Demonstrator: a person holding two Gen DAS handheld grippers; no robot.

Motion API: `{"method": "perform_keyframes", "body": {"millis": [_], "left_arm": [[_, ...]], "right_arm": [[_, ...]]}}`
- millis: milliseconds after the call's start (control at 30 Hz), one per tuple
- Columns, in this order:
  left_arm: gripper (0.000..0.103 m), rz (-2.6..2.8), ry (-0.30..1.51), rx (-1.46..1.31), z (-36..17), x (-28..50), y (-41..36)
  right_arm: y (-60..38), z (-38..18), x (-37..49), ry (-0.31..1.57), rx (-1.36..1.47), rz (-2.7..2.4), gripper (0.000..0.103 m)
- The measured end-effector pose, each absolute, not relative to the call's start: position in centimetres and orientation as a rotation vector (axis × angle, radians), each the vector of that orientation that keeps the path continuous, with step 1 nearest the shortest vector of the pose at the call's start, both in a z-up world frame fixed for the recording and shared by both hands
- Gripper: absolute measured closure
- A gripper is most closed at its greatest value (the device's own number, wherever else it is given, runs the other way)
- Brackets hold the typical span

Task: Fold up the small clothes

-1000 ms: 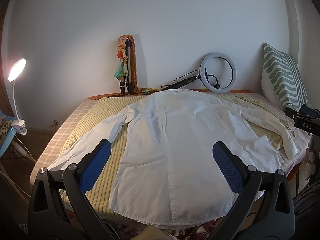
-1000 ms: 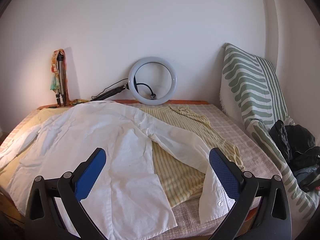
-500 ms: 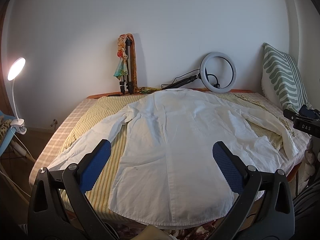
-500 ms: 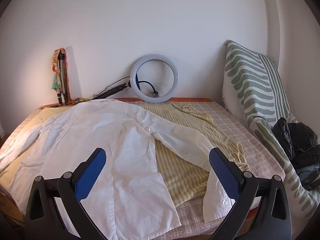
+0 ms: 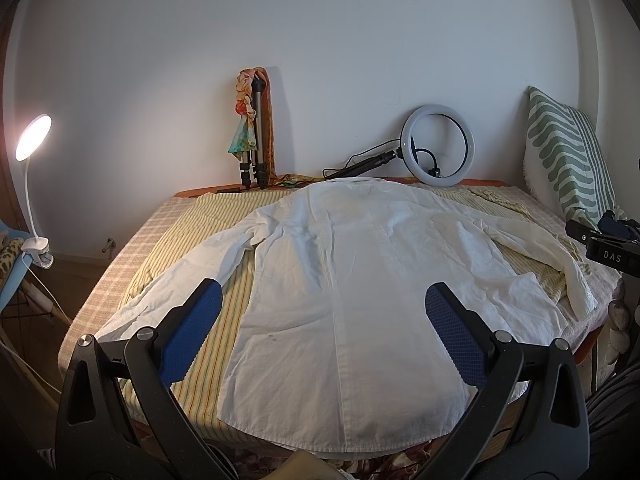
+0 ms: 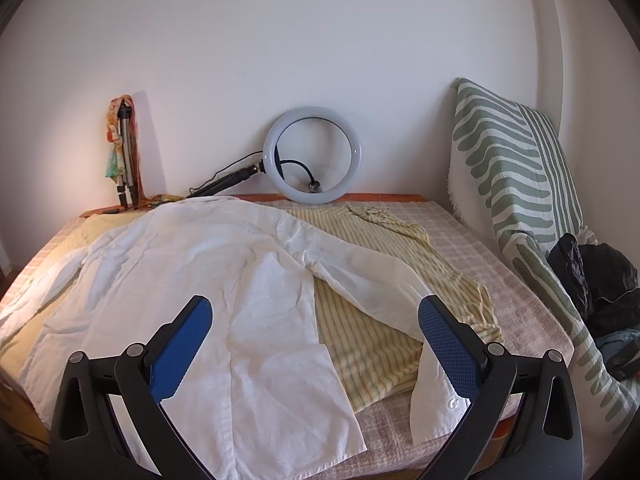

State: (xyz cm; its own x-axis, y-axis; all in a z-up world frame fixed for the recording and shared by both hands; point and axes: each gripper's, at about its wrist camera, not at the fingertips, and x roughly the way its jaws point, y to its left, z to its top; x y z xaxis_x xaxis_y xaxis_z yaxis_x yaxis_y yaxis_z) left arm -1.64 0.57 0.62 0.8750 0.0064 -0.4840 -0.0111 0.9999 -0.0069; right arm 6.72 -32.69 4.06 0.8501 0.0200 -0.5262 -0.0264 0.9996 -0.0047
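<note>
Since a second ago the right tool (image 6: 315, 338) has edged nearer the bed (image 6: 516, 300); both it and the left tool (image 5: 324, 316) hang released above a white shirt (image 5: 360, 280) spread back-up over a yellow striped garment (image 6: 372, 344). A ring light (image 6: 313, 156), tripod (image 5: 256, 136), and green-striped cushion (image 6: 508, 164) line the wall. "DAS" is legible on a black device (image 5: 612, 257).

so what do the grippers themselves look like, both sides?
Identical pair. The left gripper and right gripper each have two black plastic arms with triangular cutouts and silver pivot bolts, ending in blue fingers with cross-hatched pads. No cables or sleeves visible.
</note>
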Motion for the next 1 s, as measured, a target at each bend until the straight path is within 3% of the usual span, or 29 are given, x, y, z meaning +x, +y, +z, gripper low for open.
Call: {"method": "perform_keyframes", "body": {"millis": [1000], "left_arm": [[0.000, 0.055, 0.532, 0.006, -0.2, -0.7, 1.8]], "right_arm": [[-31.3, 4.2, 7.9, 0.553, -0.030, 0.074, 0.000]]}}
